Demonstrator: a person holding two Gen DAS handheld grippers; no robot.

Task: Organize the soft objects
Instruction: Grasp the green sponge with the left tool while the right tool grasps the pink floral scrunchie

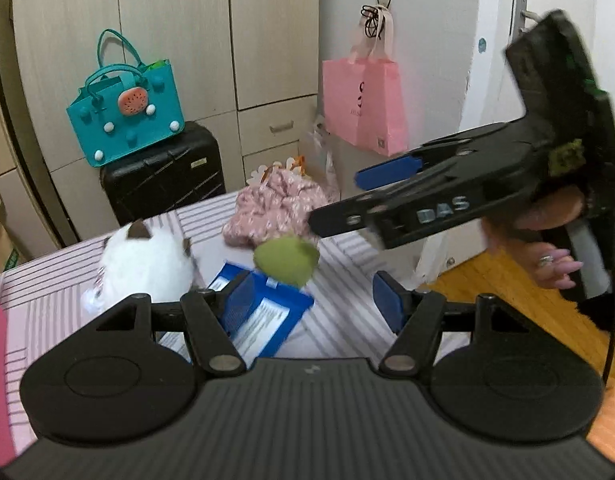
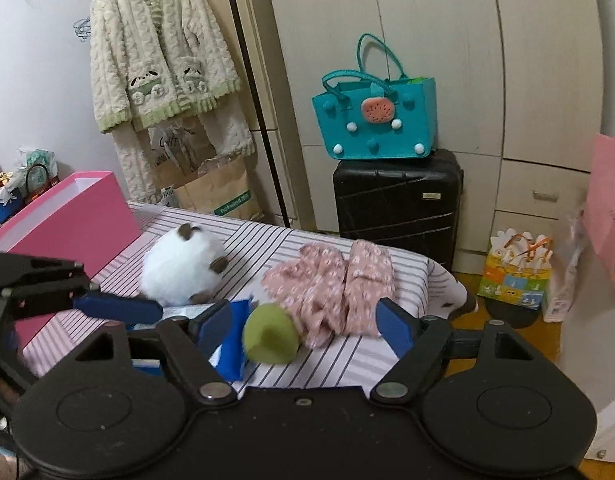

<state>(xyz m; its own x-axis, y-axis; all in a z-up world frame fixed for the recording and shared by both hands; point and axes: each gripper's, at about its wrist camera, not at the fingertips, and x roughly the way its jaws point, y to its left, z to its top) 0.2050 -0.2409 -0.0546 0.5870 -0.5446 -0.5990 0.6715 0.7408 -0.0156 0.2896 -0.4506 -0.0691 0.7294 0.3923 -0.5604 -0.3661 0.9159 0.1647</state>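
While both grippers hang over the striped tabletop [image 2: 347, 364], neither one has hold of anything. The left gripper [image 1: 315, 300] has its jaws partly open with nothing in them, just the blue packet [image 1: 263, 316] lying on the tabletop underneath. The right gripper [image 2: 307, 324] has its jaws spread wide and also empty; the green soft ball [image 2: 271, 340] lies on the tabletop in the gap between the blue pads but they aren't touching it.

The soft stuff is all on the tabletop: the white plush toy [image 2: 183, 268] with brown ears is toward the left, near the pink box [image 2: 67, 216]. The pink floral fabric [image 2: 331, 284] is bunched up just behind the green ball, touching it as far as I can tell. Behind the tabletop a teal bag [image 2: 375, 112] rests on a black suitcase [image 2: 395, 200].
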